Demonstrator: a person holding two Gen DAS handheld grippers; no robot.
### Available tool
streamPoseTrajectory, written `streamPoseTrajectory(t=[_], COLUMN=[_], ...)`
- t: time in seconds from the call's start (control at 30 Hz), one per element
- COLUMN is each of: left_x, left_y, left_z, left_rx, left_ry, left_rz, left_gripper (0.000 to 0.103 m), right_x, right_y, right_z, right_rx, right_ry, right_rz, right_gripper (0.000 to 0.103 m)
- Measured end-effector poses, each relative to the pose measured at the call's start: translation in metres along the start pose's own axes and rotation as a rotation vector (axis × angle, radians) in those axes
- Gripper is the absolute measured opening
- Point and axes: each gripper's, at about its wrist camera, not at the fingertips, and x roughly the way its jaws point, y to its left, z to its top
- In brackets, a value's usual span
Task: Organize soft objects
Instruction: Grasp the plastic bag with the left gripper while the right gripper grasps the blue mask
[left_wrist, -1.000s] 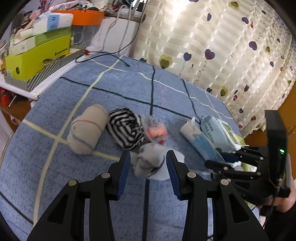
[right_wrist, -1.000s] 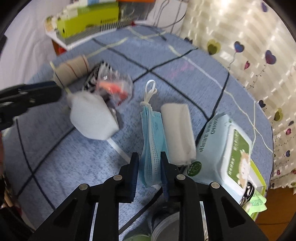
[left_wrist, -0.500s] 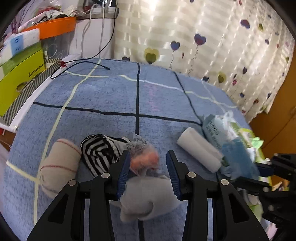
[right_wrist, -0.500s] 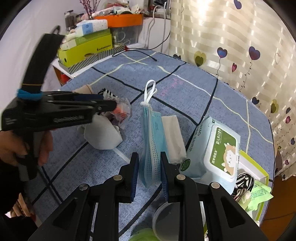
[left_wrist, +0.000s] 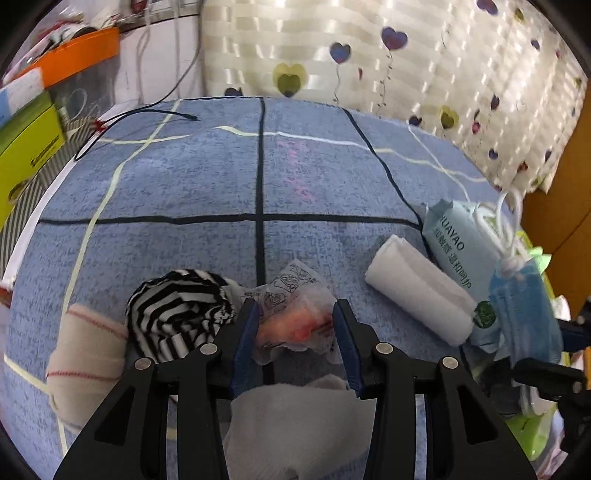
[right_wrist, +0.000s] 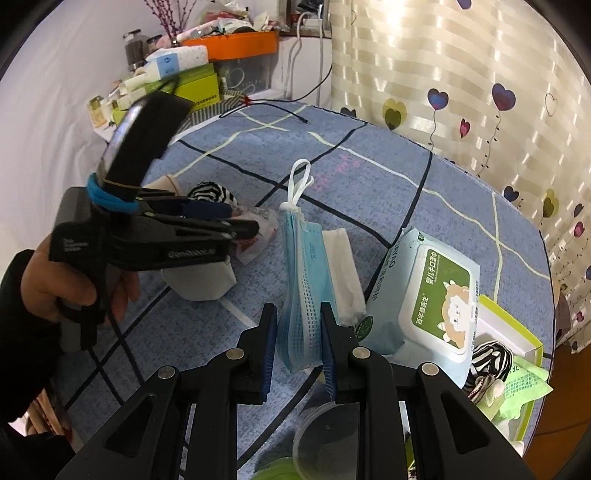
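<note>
Left wrist view, gripper: the left gripper (left_wrist: 295, 332) stands wide, its jaws having just been opening, with the clear packet (left_wrist: 295, 314) of orange contents between the pads; contact cannot be told, so it reads as not yet gripped.
Left wrist view, left group: the beige roll (left_wrist: 86, 354), the striped cloth (left_wrist: 181, 314) and the packet lie side by side on the blue sheet (left_wrist: 184, 177); a white cloth (left_wrist: 291, 424) lies under the gripper.
Left wrist view, right group: the white roll (left_wrist: 417, 295) lies against the wipes pack (left_wrist: 458, 243).
Right wrist view, gripper: the right gripper (right_wrist: 299, 339) is narrow, clamped on the blue mask (right_wrist: 304, 280), which hangs upright with its ear loop (right_wrist: 301, 181) uppermost.
Right wrist view, surroundings: a hand (right_wrist: 55, 280) carries the other gripper at left; the mask hangs beside the white roll.
Progress: two loose groups are formed; judged roughly midway.
Left to do: setting down the mask, placing the packet and the white cloth.
</note>
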Motion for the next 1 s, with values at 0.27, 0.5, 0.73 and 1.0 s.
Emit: streamPoseTrajectory(t=[0.27, 0.5, 0.73, 1.0], left_x=[0.003, -0.022, -0.075, -0.118], left_y=[-0.007, -0.007, -0.01, -0.024], left_z=[0.001, -0.001, -0.012, -0.039], left_rx=[0.026, -0.006, -0.06, -0.121], left_ry=[0.008, -0.038, -0.132, -0.186], left_rz=[0.025, -0.035, -0.09, -0.158], left_gripper=[0.037, 0.031, 0.031, 0.031], right_x=[-0.005, -0.016, -0.041, -0.073], right_y=[-0.005, -0.005, -0.006, -0.003], right_z=[-0.002, -0.003, -0.008, -0.026], right_rx=[0.025, 0.05, 0.092, 0.147], right_ry=[-0.017, -0.051, -0.121, -0.182], right_rz=[-0.005, -0.009, 0.001, 0.008], right_gripper=[0.021, 0.021, 0.021, 0.021])
